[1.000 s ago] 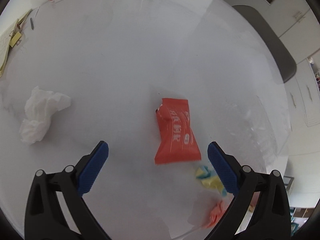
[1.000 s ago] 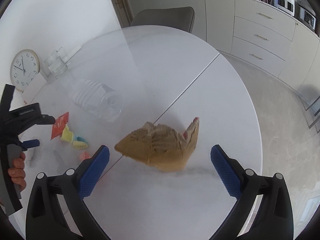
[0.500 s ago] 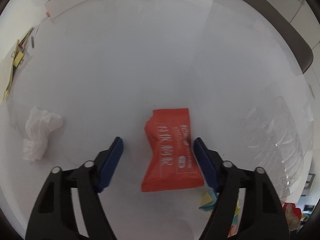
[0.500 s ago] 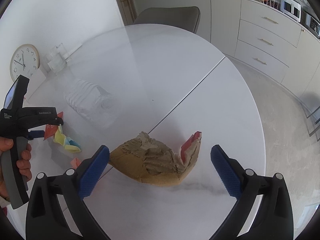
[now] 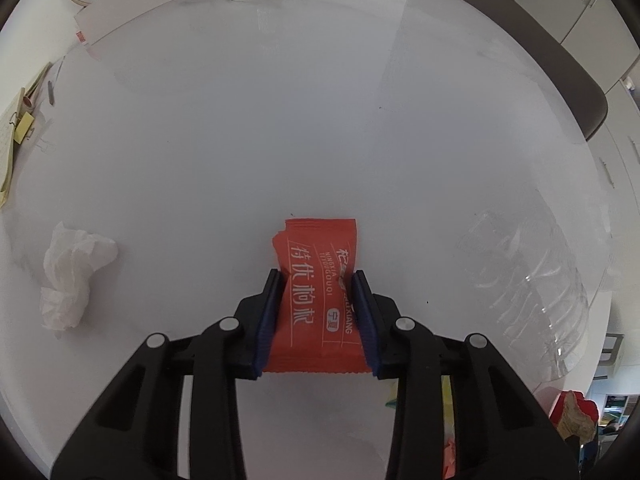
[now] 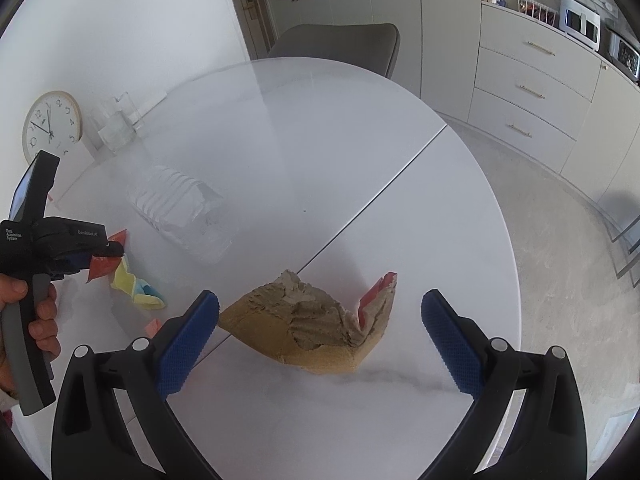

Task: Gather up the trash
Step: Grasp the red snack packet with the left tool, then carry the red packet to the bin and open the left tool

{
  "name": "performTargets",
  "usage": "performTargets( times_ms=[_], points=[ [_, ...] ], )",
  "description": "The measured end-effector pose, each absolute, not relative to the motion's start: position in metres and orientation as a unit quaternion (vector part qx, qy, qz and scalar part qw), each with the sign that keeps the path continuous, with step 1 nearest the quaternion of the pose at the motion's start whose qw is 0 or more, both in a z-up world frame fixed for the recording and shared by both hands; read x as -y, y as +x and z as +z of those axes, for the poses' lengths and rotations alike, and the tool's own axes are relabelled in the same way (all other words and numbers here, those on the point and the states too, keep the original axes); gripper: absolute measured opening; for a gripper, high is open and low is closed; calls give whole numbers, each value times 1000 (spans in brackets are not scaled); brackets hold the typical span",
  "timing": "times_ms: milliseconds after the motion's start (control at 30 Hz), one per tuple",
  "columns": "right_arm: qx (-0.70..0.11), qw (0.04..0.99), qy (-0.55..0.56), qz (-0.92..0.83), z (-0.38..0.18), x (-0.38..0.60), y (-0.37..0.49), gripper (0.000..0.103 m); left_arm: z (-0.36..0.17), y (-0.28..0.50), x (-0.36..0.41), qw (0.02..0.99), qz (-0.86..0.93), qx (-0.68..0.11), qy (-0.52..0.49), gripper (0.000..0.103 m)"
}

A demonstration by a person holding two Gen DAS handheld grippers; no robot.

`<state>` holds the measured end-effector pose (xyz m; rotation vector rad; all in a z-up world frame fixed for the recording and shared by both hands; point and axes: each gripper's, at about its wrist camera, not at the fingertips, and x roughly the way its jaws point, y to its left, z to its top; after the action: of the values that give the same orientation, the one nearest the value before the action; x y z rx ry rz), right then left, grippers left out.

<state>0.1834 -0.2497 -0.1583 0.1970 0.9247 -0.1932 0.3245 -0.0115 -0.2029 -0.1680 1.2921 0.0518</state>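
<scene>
Off to the left of the left gripper's fingers, well apart from them, a crumpled white tissue [image 5: 72, 276] lies on the white table [image 5: 280, 120]. The left gripper [image 5: 318, 312] points steeply down at the tabletop, its jaws closing on a red snack wrapper [image 5: 316, 296]; the blue pads [image 5: 270, 320] meet the packet's two long edges, so it sits pinched between them. The wrapper's long axis runs along the fingers, pointing away from the camera: its torn far end sticks out past the fingertips and its crimped near end lies back between the finger roots. To the right of the fingers a crushed clear plastic bottle [image 5: 532, 292] lies on its side, and under the right finger a bit of yellow paper [image 5: 446, 396] shows. In the right wrist view, the left gripper [image 6: 105, 258] appears at the far left, held by a hand [image 6: 36, 312], with the red wrapper [image 6: 106, 264] in its tips and a yellow and blue scrap [image 6: 134, 290] just beside it. The right gripper [image 6: 320, 340] hangs over the table with its fingers [image 6: 188, 344] spread wide, touching nothing. Between and just beyond them lies a crumpled brown paper bag [image 6: 304, 328], its long axis running across the gap from the left finger toward the right, with a red-lined flap turned up at the right end.
</scene>
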Motion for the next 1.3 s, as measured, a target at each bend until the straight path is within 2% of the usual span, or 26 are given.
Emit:
performTargets(
  times_ms=[300, 833, 900, 1033, 1300],
  points=[
    [-451, 882, 97, -94, -169, 247, 179, 101, -166, 298, -18, 817, 16, -572, -72, 35],
    [-475, 873, 54, -93, -200, 227, 212, 100, -157, 294, -21, 809, 23, -579, -98, 35],
    [-475, 874, 53, -90, -200, 227, 211, 89, -159, 296, -23, 809, 22, -578, -99, 35],
    [-481, 872, 55, -78, -203, 231, 207, 79, -159, 294, -21, 811, 18, -578, -93, 35],
    [-475, 875, 64, -65, -191, 239, 193, 78, -149, 282, -8, 816, -9, -574, -68, 35]
  ],
)
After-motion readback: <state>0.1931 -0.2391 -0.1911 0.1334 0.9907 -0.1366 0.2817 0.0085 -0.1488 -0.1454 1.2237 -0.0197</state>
